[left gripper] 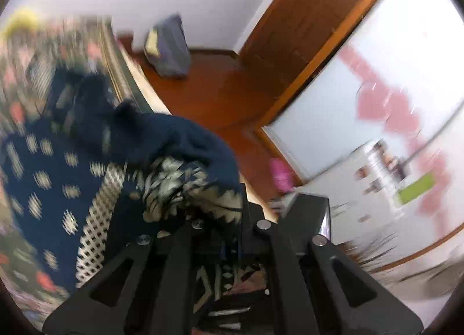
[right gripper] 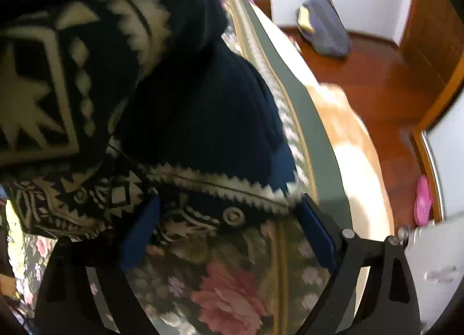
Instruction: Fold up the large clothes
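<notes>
A navy knit sweater [left gripper: 52, 178] with cream patterns lies on a floral bedspread [left gripper: 26, 53]. In the left wrist view my left gripper [left gripper: 220, 216] is shut on a bunched fold of the sweater and lifts it. In the right wrist view the sweater [right gripper: 179, 114] hangs over the bed's edge. My right gripper [right gripper: 229, 219] is open, its blue pads [right gripper: 139, 230] on either side of the sweater's patterned hem, not closed on it. The frames are blurred by motion.
The floral bedspread [right gripper: 232, 294] covers the bed, whose edge [right gripper: 307, 120] runs beside a wooden floor [left gripper: 211, 88]. A grey-purple bag [left gripper: 169, 48] stands by the wall. A pink slipper [right gripper: 423, 204] lies near a glass door [left gripper: 362, 103]. A white appliance [left gripper: 377, 178] stands at right.
</notes>
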The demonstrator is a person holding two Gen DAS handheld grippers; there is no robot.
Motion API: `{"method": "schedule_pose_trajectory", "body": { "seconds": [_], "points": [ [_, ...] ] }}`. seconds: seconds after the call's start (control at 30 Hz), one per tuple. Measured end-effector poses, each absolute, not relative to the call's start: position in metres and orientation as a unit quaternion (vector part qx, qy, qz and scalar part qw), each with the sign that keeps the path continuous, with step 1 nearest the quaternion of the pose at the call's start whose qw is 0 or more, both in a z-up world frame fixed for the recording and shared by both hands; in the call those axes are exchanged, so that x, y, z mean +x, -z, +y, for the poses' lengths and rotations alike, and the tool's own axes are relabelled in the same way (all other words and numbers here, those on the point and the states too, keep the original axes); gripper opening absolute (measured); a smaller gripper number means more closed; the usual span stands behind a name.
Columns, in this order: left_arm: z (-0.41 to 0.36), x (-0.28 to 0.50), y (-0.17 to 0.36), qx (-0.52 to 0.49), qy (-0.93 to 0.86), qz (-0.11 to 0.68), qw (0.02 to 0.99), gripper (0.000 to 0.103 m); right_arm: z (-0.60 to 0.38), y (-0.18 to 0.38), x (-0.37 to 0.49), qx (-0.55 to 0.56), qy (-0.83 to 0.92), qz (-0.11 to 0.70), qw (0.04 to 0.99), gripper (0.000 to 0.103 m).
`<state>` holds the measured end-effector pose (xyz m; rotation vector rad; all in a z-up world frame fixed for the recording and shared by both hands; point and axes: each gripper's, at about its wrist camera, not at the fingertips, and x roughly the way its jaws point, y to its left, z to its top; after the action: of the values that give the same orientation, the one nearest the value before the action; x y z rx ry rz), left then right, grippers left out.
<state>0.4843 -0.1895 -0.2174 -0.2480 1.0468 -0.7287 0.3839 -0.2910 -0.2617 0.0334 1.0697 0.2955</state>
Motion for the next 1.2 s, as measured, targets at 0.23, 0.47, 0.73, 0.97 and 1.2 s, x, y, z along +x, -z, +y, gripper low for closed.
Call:
{"method": "schedule_pose_trajectory", "body": {
  "seconds": [0.23,0.47,0.73,0.97,1.2],
  "points": [
    [-0.179,0.472,0.229,-0.089,0.317,0.487,0.809,0.004,-0.311,0.241,0.356,0.021,-0.125,0.494,0.860,0.090],
    [-0.191,0.440,0.195,-0.009,0.307,0.428,0.850,0.053,-0.320,0.216,0.338,0.023,-0.112,0.469,0.876,0.090],
    [-0.148,0.422,0.155,0.024,0.205,0.371,0.905,0.092,-0.314,0.194,0.317,0.009,-0.109,0.440,0.891,0.091],
    [-0.076,0.440,0.201,-0.046,0.125,0.435,0.891,0.098,-0.304,0.182,0.338,0.026,-0.127,0.415,0.901,0.092],
    [-0.041,0.461,0.270,-0.264,0.164,0.519,0.796,0.103,-0.293,0.193,0.373,0.030,-0.114,0.420,0.900,0.092]
  ]
}}
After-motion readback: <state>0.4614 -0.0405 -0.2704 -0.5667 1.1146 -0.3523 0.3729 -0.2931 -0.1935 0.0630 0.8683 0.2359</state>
